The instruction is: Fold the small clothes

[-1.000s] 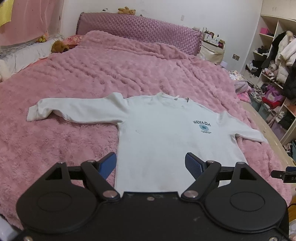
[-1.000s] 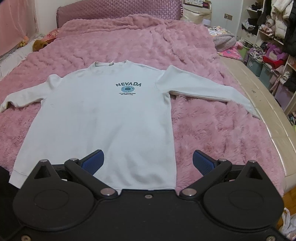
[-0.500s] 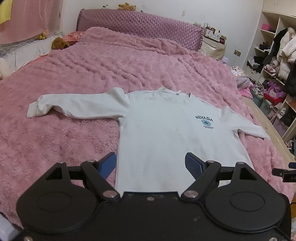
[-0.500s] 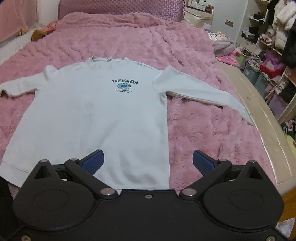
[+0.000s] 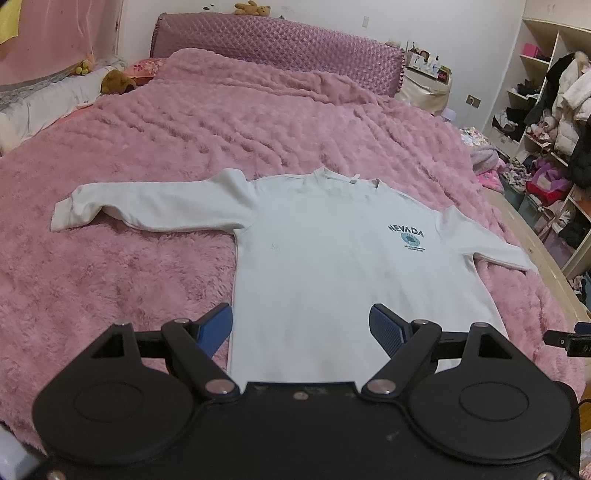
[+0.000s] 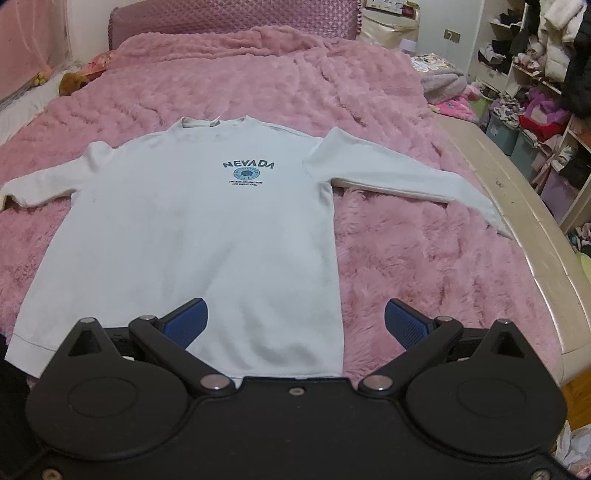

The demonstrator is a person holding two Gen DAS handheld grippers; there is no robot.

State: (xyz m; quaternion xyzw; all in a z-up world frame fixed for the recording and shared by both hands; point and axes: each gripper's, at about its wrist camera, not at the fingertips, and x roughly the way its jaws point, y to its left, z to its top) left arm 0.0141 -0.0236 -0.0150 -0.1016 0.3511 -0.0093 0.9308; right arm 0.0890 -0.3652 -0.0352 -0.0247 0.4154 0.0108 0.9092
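Note:
A white long-sleeved sweatshirt [image 5: 332,266] [image 6: 207,229] with a "NEVADA" print lies flat and face up on the pink fluffy bedspread [image 5: 110,288] [image 6: 424,251], both sleeves spread out sideways. My left gripper [image 5: 301,326] hovers open above the hem's left part, its blue pads empty. Over the hem's right corner my right gripper [image 6: 293,325] is held open too, with nothing between its pads. The right gripper's tip [image 5: 569,338] shows at the right edge of the left wrist view.
A quilted purple headboard [image 5: 280,40] stands at the far end with a soft toy [image 5: 253,7] on top. Another plush toy [image 5: 116,82] lies at the bed's left. The bed's beige edge [image 6: 517,206] runs along the right, beside cluttered shelves [image 5: 546,122] with clothes.
Both grippers have shifted slightly over the hem; the right one has drifted leftward then back a little. The sweatshirt has not moved and both grippers stay open.

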